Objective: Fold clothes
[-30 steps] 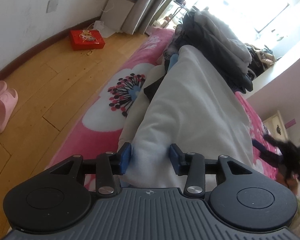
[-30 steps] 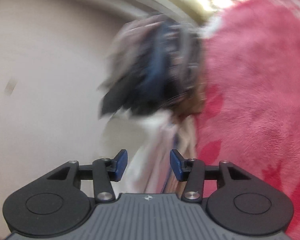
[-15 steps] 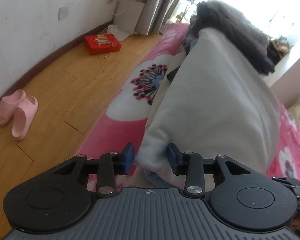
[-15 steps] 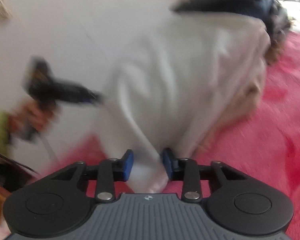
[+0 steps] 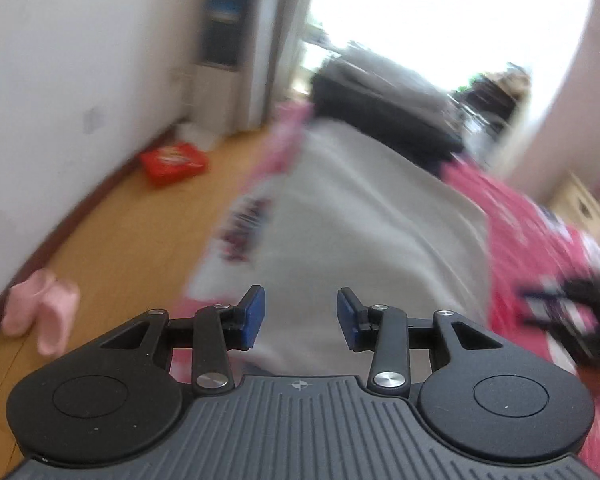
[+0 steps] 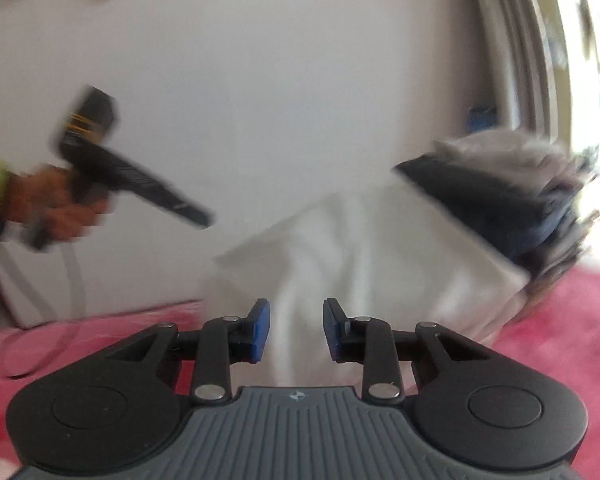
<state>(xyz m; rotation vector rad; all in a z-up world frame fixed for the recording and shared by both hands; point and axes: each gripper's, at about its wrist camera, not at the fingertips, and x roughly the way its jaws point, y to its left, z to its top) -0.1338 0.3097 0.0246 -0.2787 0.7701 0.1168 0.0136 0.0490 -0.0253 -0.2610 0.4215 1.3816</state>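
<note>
Left gripper (image 5: 299, 317): jaws parted, gripping nothing; white garment (image 5: 363, 216) lies ahead toward 12 o'clock on the pink floral bedspread (image 5: 531, 236)
Right gripper (image 6: 296, 330): jaws released; white cloth shows between them, apparently not pinched
Risk: the loose garment may slump off the bed edge at 9 o'clock, or snag the dark clothes pile (image 5: 383, 108) at 1 o'clock
Unclear: motion blur hides hems and sleeves; the garment's near edge is hidden behind both grippers
</note>
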